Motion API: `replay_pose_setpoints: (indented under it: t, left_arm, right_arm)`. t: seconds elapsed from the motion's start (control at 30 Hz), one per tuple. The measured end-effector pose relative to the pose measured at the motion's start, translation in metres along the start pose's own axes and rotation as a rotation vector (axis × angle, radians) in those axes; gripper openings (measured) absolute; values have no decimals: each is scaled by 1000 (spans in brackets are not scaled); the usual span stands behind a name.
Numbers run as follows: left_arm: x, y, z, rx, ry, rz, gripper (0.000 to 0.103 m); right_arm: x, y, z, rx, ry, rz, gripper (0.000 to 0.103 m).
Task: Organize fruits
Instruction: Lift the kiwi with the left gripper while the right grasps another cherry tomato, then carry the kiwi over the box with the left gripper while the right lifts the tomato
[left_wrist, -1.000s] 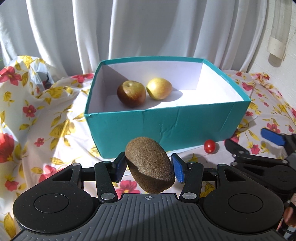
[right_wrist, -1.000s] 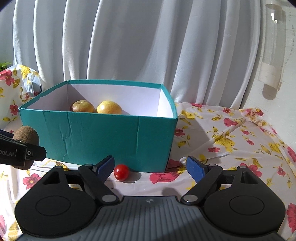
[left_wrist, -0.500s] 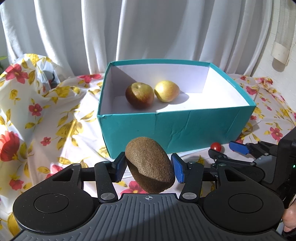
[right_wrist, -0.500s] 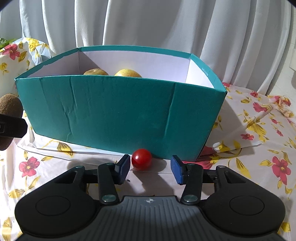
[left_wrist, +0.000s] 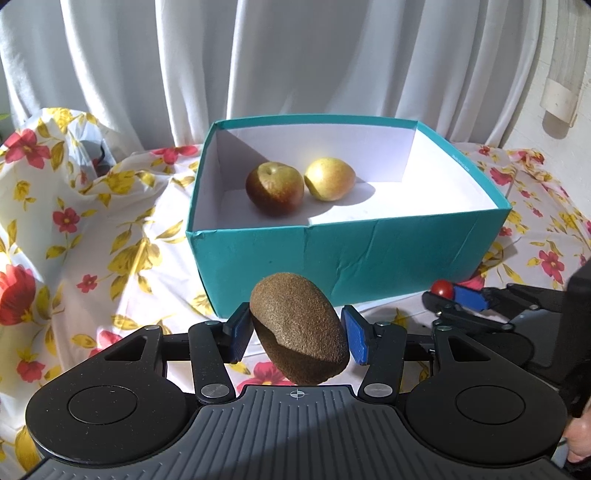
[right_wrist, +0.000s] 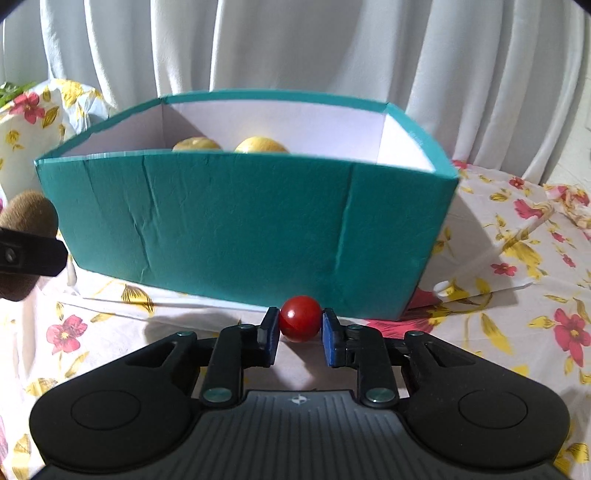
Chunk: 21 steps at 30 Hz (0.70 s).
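1. One box (left_wrist: 347, 254): teal paper outside, creased on its front wall, plain white inside, open at the top, four-sided. It sits on the cloth.
2. Two apples lie in the box, touching each other near its back left corner. One apple (left_wrist: 275, 187) is dark red-brown with a dimpled stem end; the other apple (left_wrist: 329, 178) is yellow-green and smooth. From the right wrist view only their tops show over the front wall.
3. One kiwi (left_wrist: 299, 332): brown, fuzzy, egg-shaped, tilted. The left gripper (left_wrist: 297, 334) is clamped on it, both blue pads against its sides, holding it in front of the box and clear of the cloth.
4. One tomato (right_wrist: 300, 318): small, round, glossy red, with a bright highlight. The right gripper (right_wrist: 300, 325) has its blue pads pressed on both sides of it. It is low, just in front of the box's front wall; whether it rests on the cloth I cannot tell.
5. Two grippers in all, each black plastic with ribbed housing, two round discs and two blue-padded fingers.
6. One cloth (left_wrist: 110, 236): white, printed with red flowers and yellow leaves, rumpled, heaped up at the left.
7. One curtain (right_wrist: 295, 48): white, hanging in deep vertical folds behind the box.
8. A bit of a person's hand (left_wrist: 578, 441) shows at the lower right edge of the left wrist view.
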<state>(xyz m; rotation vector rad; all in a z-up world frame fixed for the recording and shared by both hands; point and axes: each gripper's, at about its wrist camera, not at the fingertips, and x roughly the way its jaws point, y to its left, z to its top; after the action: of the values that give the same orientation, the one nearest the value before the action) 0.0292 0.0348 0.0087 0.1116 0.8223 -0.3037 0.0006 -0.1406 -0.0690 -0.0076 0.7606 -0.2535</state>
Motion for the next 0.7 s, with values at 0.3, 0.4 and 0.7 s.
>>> replay_pose_setpoints:
  t: [0.3,0.4,0.7]
  left_arm:
    - [-12,-11,19,14,-49,22,57]
    - [-19,-13,27,18,-74,21,57]
    - [-24,-16,54,46,-119,41,57]
  right_arm:
    - [-58,-14,16,33,-120,-40,24]
    - [-71,-15,19,40,-138,-50,24]
    - [-102,-16,31,86,-210,-91,24]
